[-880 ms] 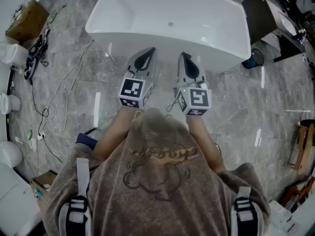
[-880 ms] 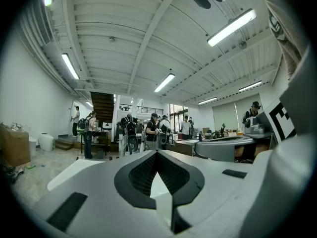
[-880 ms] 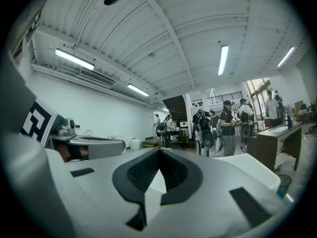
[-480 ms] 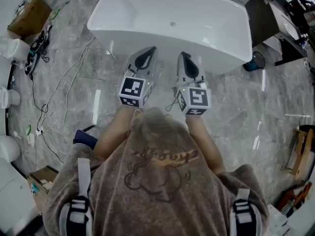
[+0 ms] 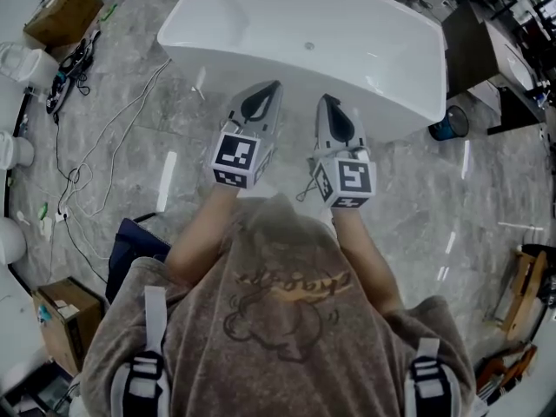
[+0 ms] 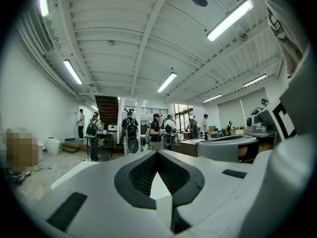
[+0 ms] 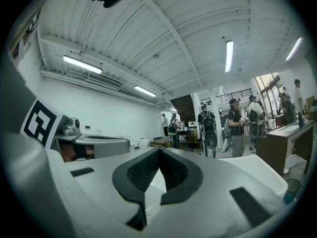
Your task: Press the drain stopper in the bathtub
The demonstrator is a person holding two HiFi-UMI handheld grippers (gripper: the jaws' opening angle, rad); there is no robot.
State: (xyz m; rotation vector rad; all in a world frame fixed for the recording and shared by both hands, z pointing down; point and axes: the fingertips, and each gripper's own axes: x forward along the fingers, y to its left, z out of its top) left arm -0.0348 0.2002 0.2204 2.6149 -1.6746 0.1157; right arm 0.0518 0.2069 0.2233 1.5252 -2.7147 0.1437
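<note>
A white freestanding bathtub (image 5: pixel 261 24) stands ahead of me on the grey marble floor. A small round drain stopper (image 5: pixel 308 46) shows on the tub's floor. My left gripper (image 5: pixel 269 87) and right gripper (image 5: pixel 321 100) are held side by side just short of the tub's near rim, both pointing at it. Both are shut with nothing between the jaws. In the left gripper view the left gripper (image 6: pixel 157 152) looks level across the room, and so does the right gripper (image 7: pixel 159 150) in the right gripper view; neither shows the tub.
Cables (image 5: pixel 95 159) trail over the floor at left, near cardboard boxes (image 5: pixel 62 11) and white fixtures (image 5: pixel 10 240). A dark cabinet (image 5: pixel 473 55) and a blue bucket (image 5: pixel 447 124) stand right of the tub. Several people (image 6: pixel 130 135) stand far across the room.
The view has slid slightly, so the tub and both grippers sit a little lower and further right. The grippers keep the same pose, shut.
</note>
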